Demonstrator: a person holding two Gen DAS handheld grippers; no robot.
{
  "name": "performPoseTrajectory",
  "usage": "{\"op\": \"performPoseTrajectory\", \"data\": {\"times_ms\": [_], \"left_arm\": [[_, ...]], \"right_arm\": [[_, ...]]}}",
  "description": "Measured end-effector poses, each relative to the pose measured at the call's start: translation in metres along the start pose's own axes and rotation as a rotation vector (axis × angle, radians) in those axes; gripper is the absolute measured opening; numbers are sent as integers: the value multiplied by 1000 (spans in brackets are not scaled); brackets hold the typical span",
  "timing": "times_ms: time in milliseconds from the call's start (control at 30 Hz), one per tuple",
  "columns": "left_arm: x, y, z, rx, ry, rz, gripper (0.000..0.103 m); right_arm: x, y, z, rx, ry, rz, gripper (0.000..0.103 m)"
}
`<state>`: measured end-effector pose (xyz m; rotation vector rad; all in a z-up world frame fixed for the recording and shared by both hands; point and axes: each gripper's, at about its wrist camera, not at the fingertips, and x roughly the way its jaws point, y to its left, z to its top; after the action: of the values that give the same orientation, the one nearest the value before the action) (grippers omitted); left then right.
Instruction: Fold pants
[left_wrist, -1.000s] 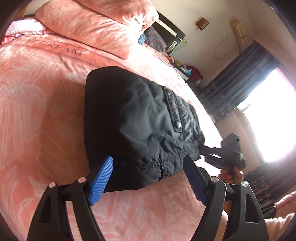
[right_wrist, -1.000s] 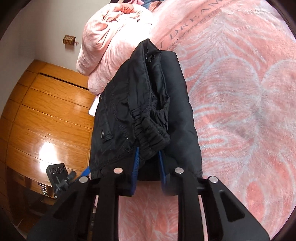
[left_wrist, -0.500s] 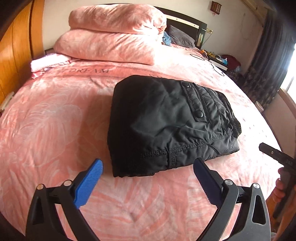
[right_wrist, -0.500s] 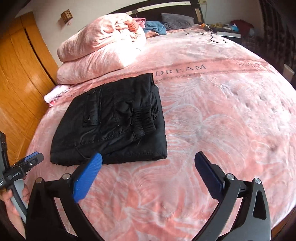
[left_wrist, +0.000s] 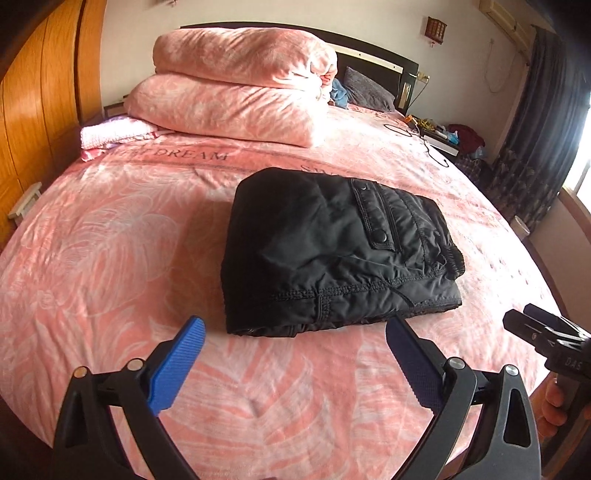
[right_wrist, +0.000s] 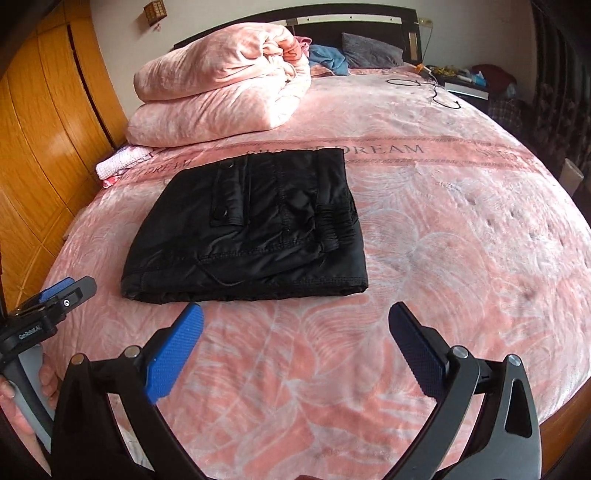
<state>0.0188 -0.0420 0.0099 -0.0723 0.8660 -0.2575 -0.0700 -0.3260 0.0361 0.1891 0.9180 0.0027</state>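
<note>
Left gripper (left_wrist: 295, 360): jaws spread wide, nothing between the pads, just short of the near edge of the pants (left_wrist: 332, 251). Right gripper (right_wrist: 295, 345): same, wide apart and empty, jaws just finished opening. Neither touches cloth.

Pants sit as a compact black rectangle mid-bed (right_wrist: 461, 221), pocket flap up, elastic waistband tucked at the right side. The folded blanket stack (left_wrist: 236, 92) is well apart, towards the headboard.

Fold looks done, I'd say. To finish well: back both grippers off straight, keep pads clear of the near hem so layers don't drag open. Waistband corner bulges slightly; a light press would flatten it.
</note>
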Motion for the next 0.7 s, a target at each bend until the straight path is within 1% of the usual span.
{"op": "performPoseTrajectory", "data": {"times_ms": [67,100,133,233,267,367,500,700], "left_arm": [[-3,0,-2,-4,9,24,99],[-4,0,-3,-11,17,24,99],[-5,1,-4,-22,23,18,99],[-9,6,-8,-65,29,-37,99],[-11,6,-9,-72,26,-35,99],[-13,3,-11,-52,43,14,99],[-11,0,-13,-26,46,43,99],[2,5,-15,7,61,109,99]], "right_arm": [[-4,5,-1,-11,-3,-23,100],[-6,8,-1,-18,-4,-40,100],[-8,10,-2,-26,-5,-52,100],[-14,18,-6,-45,-3,-59,100],[-16,20,-8,-49,-1,-58,100],[-16,25,-11,-52,15,-62,100],[-6,30,-12,-52,51,-77,100],[1,32,-8,-65,60,-99,100]]}}
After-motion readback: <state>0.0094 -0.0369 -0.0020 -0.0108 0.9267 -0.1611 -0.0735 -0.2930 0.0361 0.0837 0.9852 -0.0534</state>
